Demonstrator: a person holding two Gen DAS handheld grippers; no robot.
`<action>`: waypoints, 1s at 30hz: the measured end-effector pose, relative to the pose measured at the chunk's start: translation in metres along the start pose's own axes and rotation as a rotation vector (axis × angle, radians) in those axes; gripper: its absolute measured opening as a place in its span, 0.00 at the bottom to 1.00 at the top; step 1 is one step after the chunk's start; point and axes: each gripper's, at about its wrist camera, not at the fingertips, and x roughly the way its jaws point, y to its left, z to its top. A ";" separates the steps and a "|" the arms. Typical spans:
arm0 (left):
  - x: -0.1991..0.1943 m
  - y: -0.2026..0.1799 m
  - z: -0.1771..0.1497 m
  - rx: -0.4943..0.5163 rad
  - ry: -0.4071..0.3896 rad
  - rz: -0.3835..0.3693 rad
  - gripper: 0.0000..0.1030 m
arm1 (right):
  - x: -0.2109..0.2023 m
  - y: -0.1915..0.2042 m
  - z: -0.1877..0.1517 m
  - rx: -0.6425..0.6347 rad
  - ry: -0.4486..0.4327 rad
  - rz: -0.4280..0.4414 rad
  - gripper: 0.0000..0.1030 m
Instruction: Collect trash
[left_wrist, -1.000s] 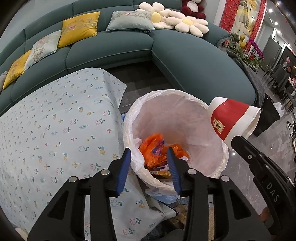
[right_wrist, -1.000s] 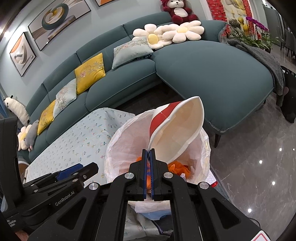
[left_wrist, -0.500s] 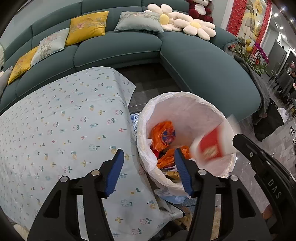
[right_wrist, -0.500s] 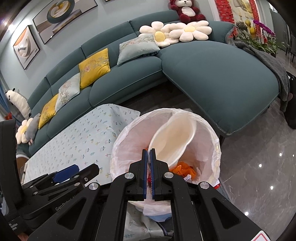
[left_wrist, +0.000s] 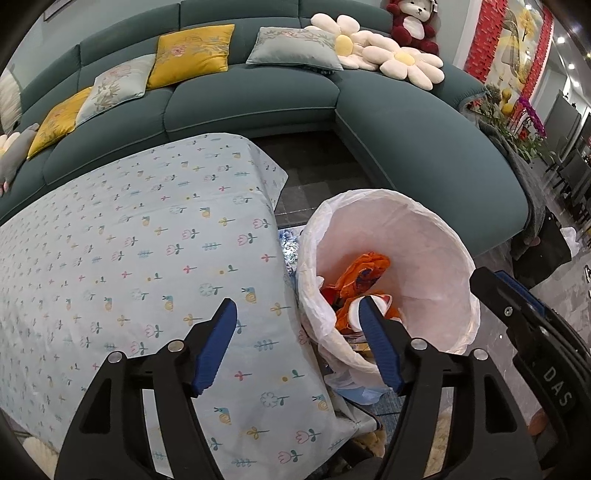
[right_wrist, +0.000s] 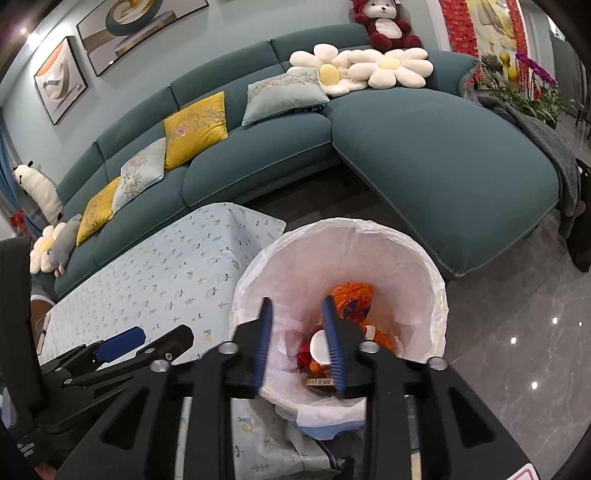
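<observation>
The teal sofa (right_wrist: 258, 155) is wrapping round the back & right of the room, cushions lined along it, not part of the job. In front of it the table (left_wrist: 110, 258) is sitting under a floral cloth, w/ no trash showing on the visible part, so the collecting is prob near done or at least between items. The bin (right_wrist: 424, 266), lined w/ a white bag, is standing on the floor just off the table's right edge, near its far right corner, likely parked there so stuff can go straight off the table into it. Inside, orange wrappers (right_wrist: 351, 299) are piling at the bottom, and the red & white paper cup (right_wrist: 317, 347) is lying among them, white round end facing up. The left gripper (left_wrist: 297, 345) is hanging wide open w/ nothing in it, straddling the table's right edge and the bin rim, idle. The right gripper (right_wrist: 299, 343) is hovering over the bin mouth w/ its jaws parted and empty, since it's done w/ the drop. Vs 1 s ago: the right gripper was pinched tight on the cup's rim above the bin; half a sec ago the cup was already dropping inside. Now it's let go, the cup is resting in the bin, and the left gripper is spread wider than before.
</observation>
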 end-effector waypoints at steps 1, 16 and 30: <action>-0.001 0.001 -0.001 -0.001 -0.002 0.002 0.64 | -0.001 0.001 0.000 -0.006 -0.001 -0.002 0.35; -0.019 0.007 -0.014 0.014 -0.037 0.051 0.76 | -0.016 0.011 -0.007 -0.096 -0.019 -0.067 0.67; -0.025 0.006 -0.030 0.042 -0.041 0.108 0.84 | -0.017 0.008 -0.023 -0.177 0.007 -0.141 0.82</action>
